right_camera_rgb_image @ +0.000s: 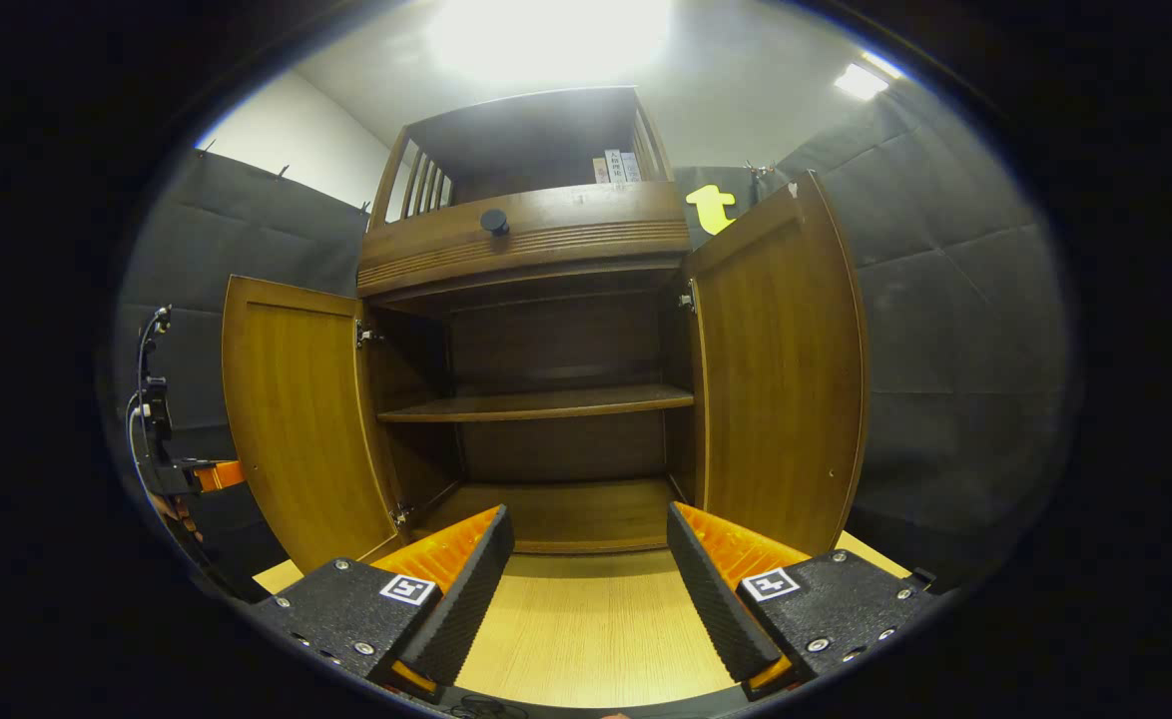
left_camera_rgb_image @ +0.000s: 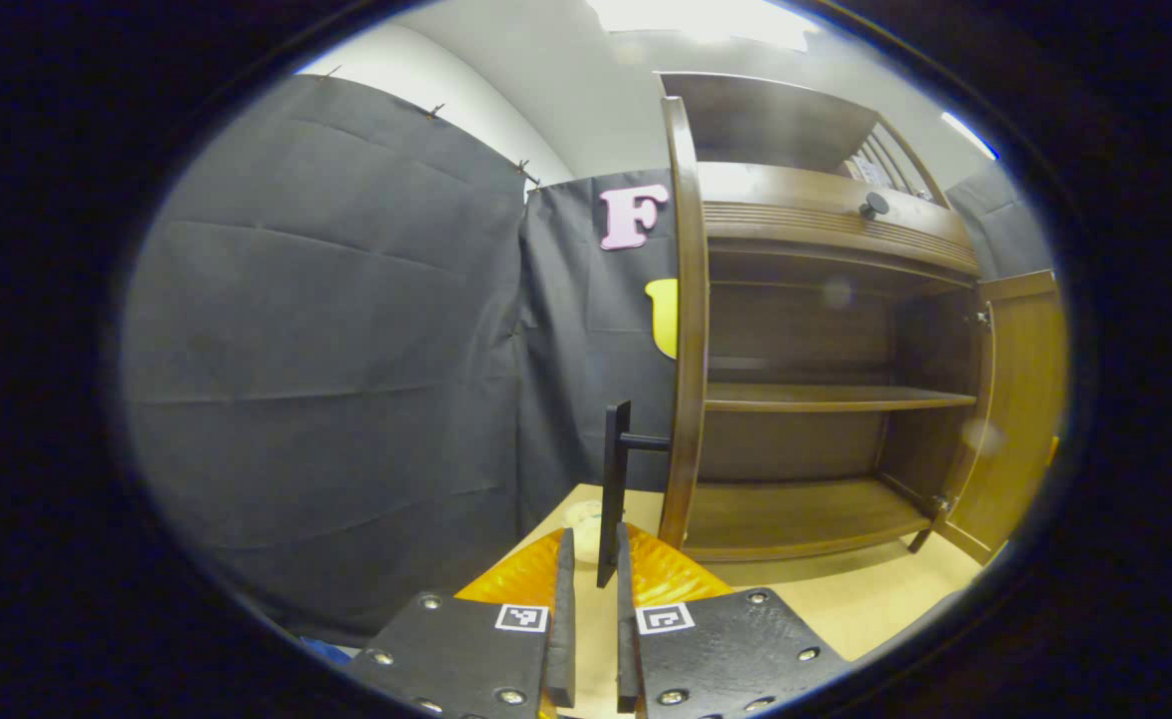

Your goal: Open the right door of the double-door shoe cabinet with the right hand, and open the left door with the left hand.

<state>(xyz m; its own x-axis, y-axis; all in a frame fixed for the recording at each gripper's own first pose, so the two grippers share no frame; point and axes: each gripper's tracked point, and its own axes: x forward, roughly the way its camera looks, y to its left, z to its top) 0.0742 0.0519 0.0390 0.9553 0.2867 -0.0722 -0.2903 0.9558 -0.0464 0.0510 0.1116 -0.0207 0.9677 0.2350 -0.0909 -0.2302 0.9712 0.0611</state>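
Note:
The wooden shoe cabinet (right_camera_rgb_image: 536, 240) stands with both doors swung out. In the right gripper view the left door (right_camera_rgb_image: 287, 419) and the right door (right_camera_rgb_image: 781, 369) flank an empty interior with one shelf (right_camera_rgb_image: 536, 402). My right gripper (right_camera_rgb_image: 591, 524) is wide open in front of the cabinet and holds nothing. In the left gripper view the left door (left_camera_rgb_image: 686, 330) is seen edge-on, with its black bar handle (left_camera_rgb_image: 614, 469) sticking out. The handle's lower end sits between the fingers of my left gripper (left_camera_rgb_image: 594, 539). They are narrowly apart, with a sliver of gap beside the bar.
The cabinet rests on a light wooden table (right_camera_rgb_image: 586, 619). A drawer with a round black knob (right_camera_rgb_image: 494, 221) runs above the doors, with an open top shelf over it. Black cloth walls close in on both sides. The right door (left_camera_rgb_image: 1020, 399) is at the far right.

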